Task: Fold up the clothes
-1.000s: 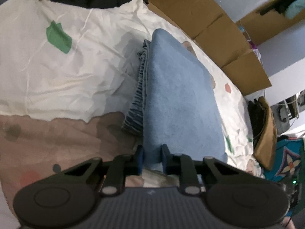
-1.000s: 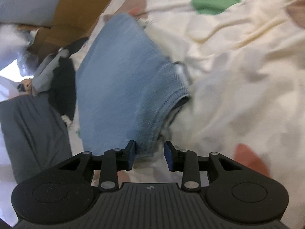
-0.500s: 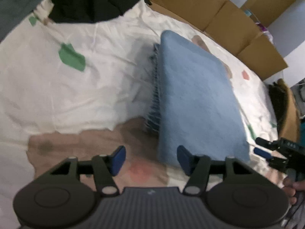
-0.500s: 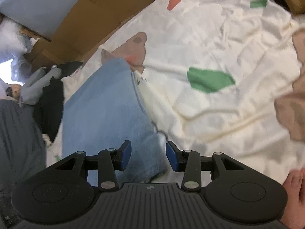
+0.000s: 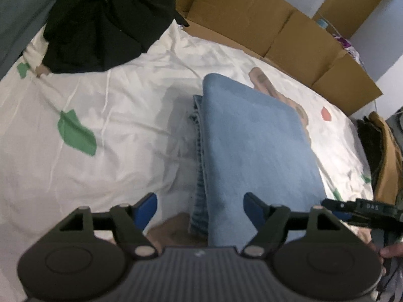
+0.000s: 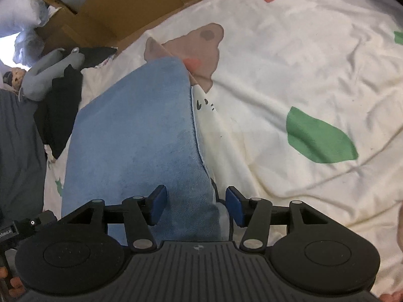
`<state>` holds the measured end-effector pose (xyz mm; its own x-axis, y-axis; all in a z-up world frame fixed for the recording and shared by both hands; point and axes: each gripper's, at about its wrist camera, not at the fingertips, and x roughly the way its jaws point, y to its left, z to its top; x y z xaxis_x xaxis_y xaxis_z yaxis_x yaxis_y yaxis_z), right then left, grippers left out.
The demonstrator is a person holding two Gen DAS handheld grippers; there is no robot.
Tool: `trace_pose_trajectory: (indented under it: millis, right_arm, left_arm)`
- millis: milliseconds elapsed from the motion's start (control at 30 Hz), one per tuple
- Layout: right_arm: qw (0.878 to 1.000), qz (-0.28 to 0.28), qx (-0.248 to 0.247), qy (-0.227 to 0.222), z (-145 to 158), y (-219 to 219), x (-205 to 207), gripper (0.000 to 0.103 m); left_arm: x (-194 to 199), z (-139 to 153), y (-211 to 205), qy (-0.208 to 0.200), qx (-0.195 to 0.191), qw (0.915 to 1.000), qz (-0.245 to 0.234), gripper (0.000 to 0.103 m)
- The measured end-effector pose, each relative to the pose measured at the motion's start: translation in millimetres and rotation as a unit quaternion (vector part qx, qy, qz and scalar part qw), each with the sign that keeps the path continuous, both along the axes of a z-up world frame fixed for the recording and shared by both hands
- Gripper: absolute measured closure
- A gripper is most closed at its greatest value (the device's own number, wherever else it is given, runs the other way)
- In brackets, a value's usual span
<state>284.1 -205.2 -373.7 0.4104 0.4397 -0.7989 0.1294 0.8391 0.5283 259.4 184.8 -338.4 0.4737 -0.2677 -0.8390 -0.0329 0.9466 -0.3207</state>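
Both tongs, the left gripper (image 5: 200, 207) and the right gripper (image 6: 196, 205), have just been opening and stand released over the folded light-blue denim garment (image 5: 254, 151) ahead, whose near edge either pad could snag, undoing the fold.

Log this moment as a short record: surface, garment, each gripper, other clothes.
surface: cream bedsheet with green and brown patches
garment: blue folded garment lying flat on the sheet
left gripper: open, jaws have just been opening, pads clear of the cloth
right gripper: open, jaws have just been opening, garment's end between them
other clothes: black pile at the far corner
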Motion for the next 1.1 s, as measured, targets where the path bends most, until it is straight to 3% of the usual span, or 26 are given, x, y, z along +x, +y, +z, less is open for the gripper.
trace_pose_trajectory:
  millis: [300,633,767,967,1000,1100]
  right_arm:
    - [0.999,0.048,0.016,-0.004,-8.0,8.0,20.9,0.044]
    - [0.998,0.053,0.039,-0.012,-17.1,8.6,35.8,0.048]
    - [0.998,0.031,0.058,-0.006,-22.1,4.7,44.0,0.048]
    - [0.998,0.042,0.05,-0.001,-22.2,14.5,50.5,0.048]
    - [0.998,0.045,0.053,0.001,-22.5,13.2,51.0,0.049]
    - [0.997,0.048,0.057,-0.001,-13.6,11.9,52.2,0.067]
  left_arm:
    - [21.1,-25.8,-15.1,0.015,-0.022,0.9995,0.013,0.025]
    - [24.6,-44.5,-10.2,0.017,-0.067,0.9974,0.016,0.023]
    - [29.4,-47.8,-10.6,0.015,-0.08,0.9965,0.019,0.022]
    - [43.0,-52.7,-21.5,0.013,-0.091,0.9957,0.011,0.023]
    - [45.4,-54.4,-23.2,0.014,-0.095,0.9953,0.011,0.022]
    - [50.1,-58.7,-25.7,0.013,-0.098,0.995,0.015,0.019]
